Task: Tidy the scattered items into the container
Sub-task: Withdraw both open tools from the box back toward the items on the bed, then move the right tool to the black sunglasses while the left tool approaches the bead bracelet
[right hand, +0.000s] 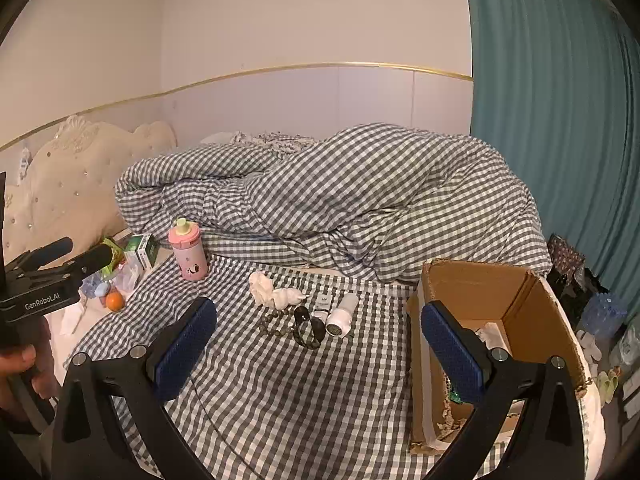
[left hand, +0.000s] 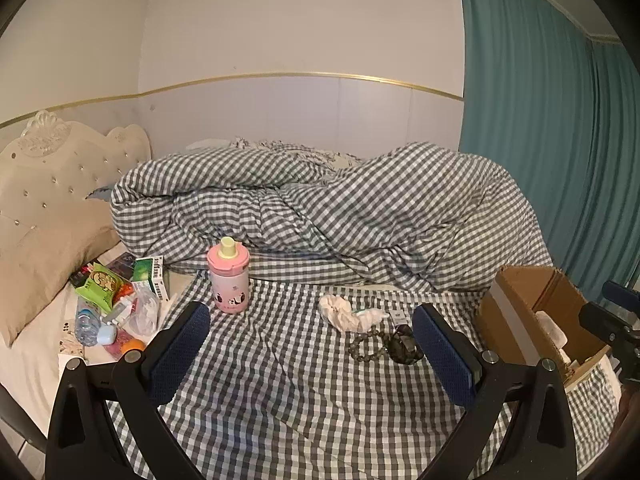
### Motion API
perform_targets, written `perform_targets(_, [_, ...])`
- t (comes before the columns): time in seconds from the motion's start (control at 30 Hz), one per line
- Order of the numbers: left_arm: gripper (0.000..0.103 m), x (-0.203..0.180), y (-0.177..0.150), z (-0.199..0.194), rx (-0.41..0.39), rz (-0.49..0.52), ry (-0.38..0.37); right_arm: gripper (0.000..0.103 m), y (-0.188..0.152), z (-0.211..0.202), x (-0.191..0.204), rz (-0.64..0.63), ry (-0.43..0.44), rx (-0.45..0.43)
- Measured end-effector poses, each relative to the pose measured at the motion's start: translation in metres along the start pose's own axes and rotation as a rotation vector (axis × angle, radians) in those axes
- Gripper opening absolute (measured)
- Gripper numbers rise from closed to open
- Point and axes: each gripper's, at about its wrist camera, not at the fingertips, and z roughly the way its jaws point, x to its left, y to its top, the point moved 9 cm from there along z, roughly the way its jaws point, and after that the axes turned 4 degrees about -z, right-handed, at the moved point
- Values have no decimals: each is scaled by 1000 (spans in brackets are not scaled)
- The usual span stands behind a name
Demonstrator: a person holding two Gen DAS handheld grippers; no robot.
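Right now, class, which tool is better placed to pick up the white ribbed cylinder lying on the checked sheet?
Right. The right tool is open, facing the white ribbed cylinder, beside the brown cardboard box. The left tool points nearer the pink bottle.

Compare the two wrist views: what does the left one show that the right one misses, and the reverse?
Only the left wrist view shows the water bottle lying in the clutter by the pillow. Only the right wrist view shows the white cylinder, the orange fruit fully, and the floor items beyond the box. Both share the pink bottle, bead bracelet, crumpled white cloth, cardboard box and checked duvet.
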Motion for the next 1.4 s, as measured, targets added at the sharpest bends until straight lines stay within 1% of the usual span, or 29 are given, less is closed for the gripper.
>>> perform_targets(0.3, [103,-6,-9,31,42,36,-8,103,-9,37,2,7,28,54])
perform_targets(0.6, [103,-15,-30,78,116,68,-19,102,-30,83,1,4,40,131])
perform_targets(0.7, [103,-17,-38,94,144,67,-30,97,-39,101,0,7,56,163])
perform_targets(0.77, [103,-19,-44,107,165,66,-35,88,-45,113,-1,11,74,191])
perform_targets(0.8, [103,-20,-47,112,175,67,-39,85,-49,118,-1,12,82,205])
perform_targets(0.83, [103,-20,-50,117,184,68,-41,78,-51,123,-1,13,89,217])
perform_targets(0.87, [103,-21,-54,122,194,70,-43,74,-54,128,-1,15,94,229])
perform_targets(1.17, [103,-29,-81,170,266,89,-62,69,-76,173,4,21,132,305])
perform_targets(1.4, [103,-29,-101,208,319,91,-69,69,-88,210,9,13,153,350])
